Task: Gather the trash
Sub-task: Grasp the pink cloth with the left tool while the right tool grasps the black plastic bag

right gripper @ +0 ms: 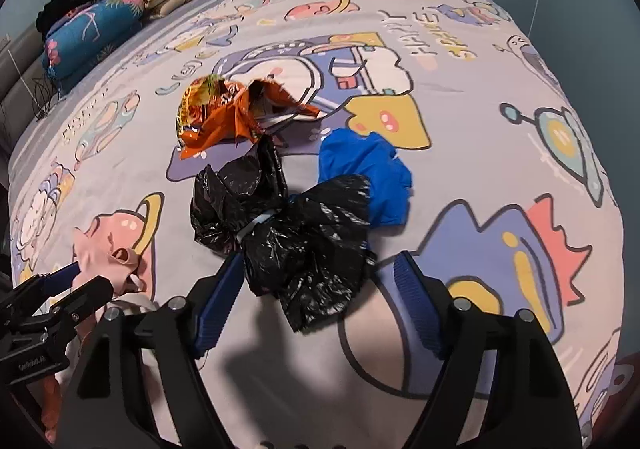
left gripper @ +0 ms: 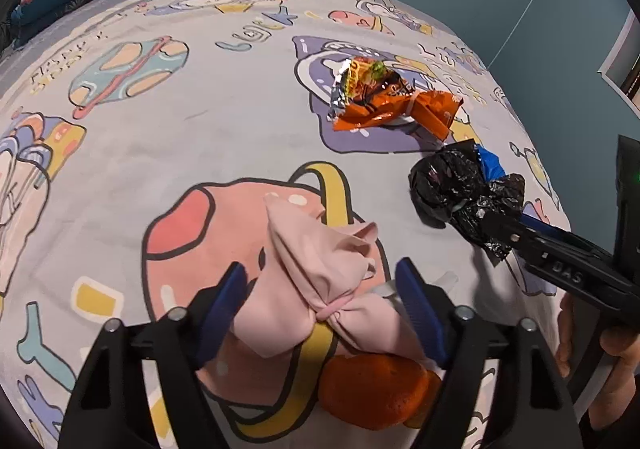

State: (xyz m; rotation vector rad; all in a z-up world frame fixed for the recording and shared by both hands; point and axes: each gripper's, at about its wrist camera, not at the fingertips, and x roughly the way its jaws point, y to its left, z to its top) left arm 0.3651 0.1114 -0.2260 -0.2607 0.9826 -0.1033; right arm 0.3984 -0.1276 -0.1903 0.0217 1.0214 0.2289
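A pink knotted bag [left gripper: 320,281] lies crumpled on the bed [left gripper: 160,153], an orange lump [left gripper: 372,393] just beside it. A black plastic bag [right gripper: 288,225], tied at its middle, overlaps a blue crumpled piece [right gripper: 360,165]. A torn orange snack wrapper [right gripper: 224,113] lies beyond them.

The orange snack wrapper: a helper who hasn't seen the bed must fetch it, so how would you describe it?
On the cartoon-print bedsheet, look past the knotted black plastic bag, toward the pillows. The orange snack wrapper lies there, torn open. Unlike the plain blue wad nearby, it is printed, with silver foil inside.
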